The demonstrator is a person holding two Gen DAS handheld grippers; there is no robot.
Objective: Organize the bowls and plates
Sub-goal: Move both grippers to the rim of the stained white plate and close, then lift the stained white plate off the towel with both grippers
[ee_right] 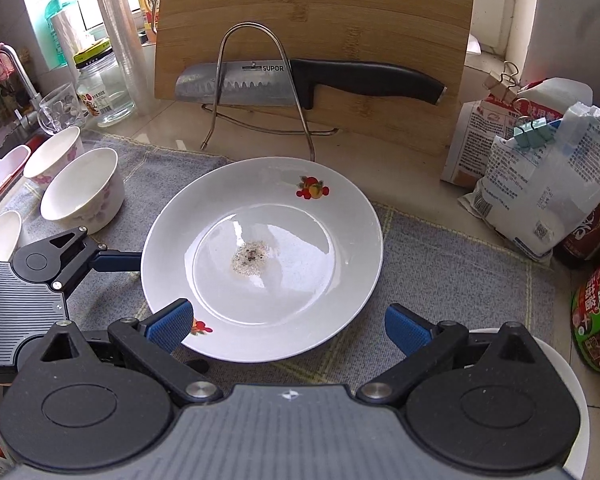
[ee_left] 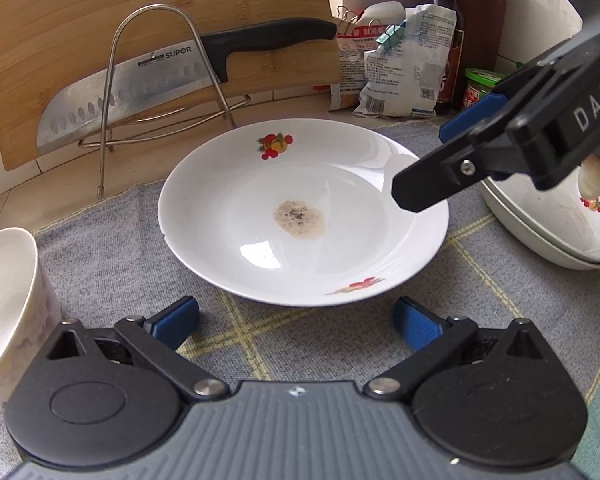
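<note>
A white plate (ee_left: 304,216) with fruit prints and a brown stain in its middle lies on the grey cloth (ee_left: 112,264); it also shows in the right wrist view (ee_right: 260,260). My left gripper (ee_left: 296,324) is open and empty just short of the plate's near rim. My right gripper (ee_right: 288,328) is open, its left finger over the plate's near rim; it reaches in from the right in the left wrist view (ee_left: 428,160). Stacked white plates (ee_left: 552,224) sit at the right. White bowls (ee_right: 82,196) stand at the left; one bowl (ee_left: 8,304) is beside my left gripper.
A bamboo cutting board (ee_right: 316,40) and a knife (ee_right: 312,80) rest in a wire rack (ee_right: 256,92) behind the plate. Clipped bags (ee_right: 540,172), a sauce bottle (ee_left: 446,36) and jars (ee_right: 596,308) stand at the right. A tap, glass jar and mug are at the far left.
</note>
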